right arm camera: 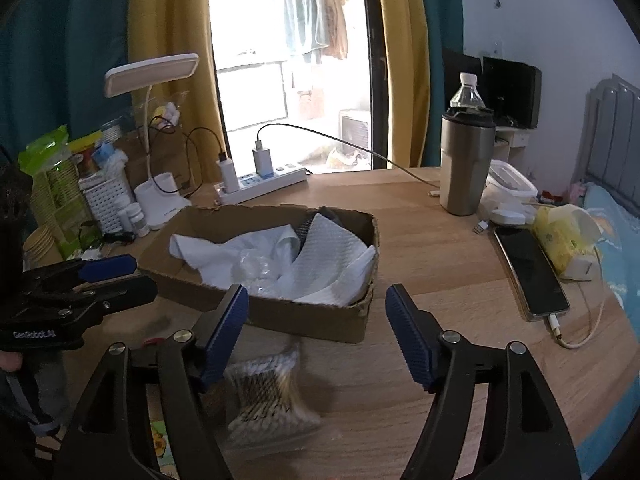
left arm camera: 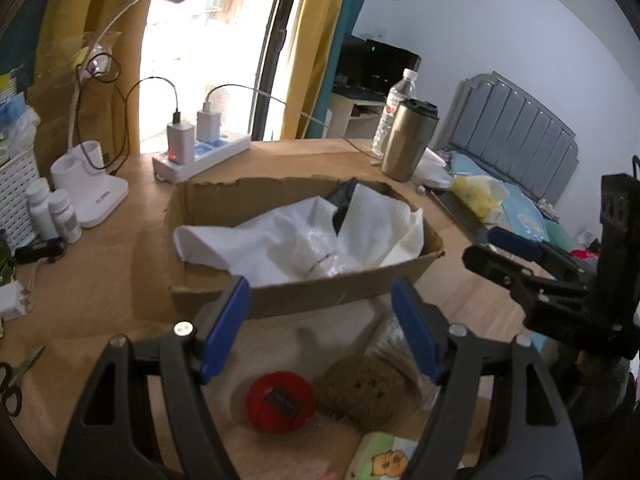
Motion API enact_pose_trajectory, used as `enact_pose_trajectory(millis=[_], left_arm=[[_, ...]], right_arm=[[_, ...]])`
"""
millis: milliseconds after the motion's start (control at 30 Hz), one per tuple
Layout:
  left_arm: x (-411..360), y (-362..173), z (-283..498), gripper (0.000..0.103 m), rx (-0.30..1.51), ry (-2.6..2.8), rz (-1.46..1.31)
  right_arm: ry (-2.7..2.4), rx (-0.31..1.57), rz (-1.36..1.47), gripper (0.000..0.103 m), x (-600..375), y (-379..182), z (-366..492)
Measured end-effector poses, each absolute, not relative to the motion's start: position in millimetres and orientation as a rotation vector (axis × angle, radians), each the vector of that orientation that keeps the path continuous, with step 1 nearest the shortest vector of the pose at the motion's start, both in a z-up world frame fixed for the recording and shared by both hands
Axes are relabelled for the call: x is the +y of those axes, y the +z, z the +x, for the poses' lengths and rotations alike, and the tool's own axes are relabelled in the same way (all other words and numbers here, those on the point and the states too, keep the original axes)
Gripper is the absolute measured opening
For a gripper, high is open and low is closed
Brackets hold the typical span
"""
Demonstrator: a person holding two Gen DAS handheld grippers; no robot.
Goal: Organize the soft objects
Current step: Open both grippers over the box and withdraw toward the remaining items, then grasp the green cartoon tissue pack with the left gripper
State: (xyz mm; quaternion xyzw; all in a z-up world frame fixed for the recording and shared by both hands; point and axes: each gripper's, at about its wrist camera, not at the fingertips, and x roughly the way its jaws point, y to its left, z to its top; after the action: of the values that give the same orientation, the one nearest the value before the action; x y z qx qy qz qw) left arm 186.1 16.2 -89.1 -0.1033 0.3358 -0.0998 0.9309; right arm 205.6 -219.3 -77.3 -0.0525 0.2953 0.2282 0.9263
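Note:
A shallow cardboard box [left arm camera: 208, 200] [right arm camera: 320, 320] sits mid-table and holds white cloths [left arm camera: 288, 236] [right arm camera: 332, 256], crumpled clear plastic [right arm camera: 256, 268] and a dark item [left arm camera: 342, 200]. In front of it lie a red soft ball [left arm camera: 280, 400], a brown sponge [left arm camera: 368, 392], a white cloth [left arm camera: 332, 332], a bagged brown bundle [right arm camera: 268, 396] and a cartoon tissue pack [left arm camera: 384, 460]. My left gripper [left arm camera: 320, 328] is open above the ball and sponge; it also shows in the right wrist view [right arm camera: 120, 280]. My right gripper [right arm camera: 316, 336] is open above the bundle; it also shows in the left wrist view [left arm camera: 496, 248].
A power strip [left arm camera: 204, 156] with chargers, a desk lamp base [left arm camera: 96, 196], pill bottles [left arm camera: 56, 212] and scissors [left arm camera: 16, 376] stand at the left. A steel tumbler [right arm camera: 466, 164], water bottle [right arm camera: 466, 92], phone [right arm camera: 528, 272] and yellow tissue pack [right arm camera: 564, 236] stand at the right. A bed [left arm camera: 520, 208] lies beyond.

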Motion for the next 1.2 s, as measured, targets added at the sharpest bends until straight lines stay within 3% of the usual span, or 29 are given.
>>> enact_pose_trajectory(millis=[433,567,1200], left_arm=[[15,-90,143,0.076,0.669,-0.188,-0.22],[11,-91,127,0.087,0.665,-0.195,-0.226],[-19,-105,83,0.087,0.697,-0.257,-0.198]], right_arm=[[0.47,0.59,-0.127,0.083,-225,-77,166],[0.47,0.587,-0.136,0.083,-226,-77,154],[0.456,0.569,-0.162,0.083,-237,-76,108]])
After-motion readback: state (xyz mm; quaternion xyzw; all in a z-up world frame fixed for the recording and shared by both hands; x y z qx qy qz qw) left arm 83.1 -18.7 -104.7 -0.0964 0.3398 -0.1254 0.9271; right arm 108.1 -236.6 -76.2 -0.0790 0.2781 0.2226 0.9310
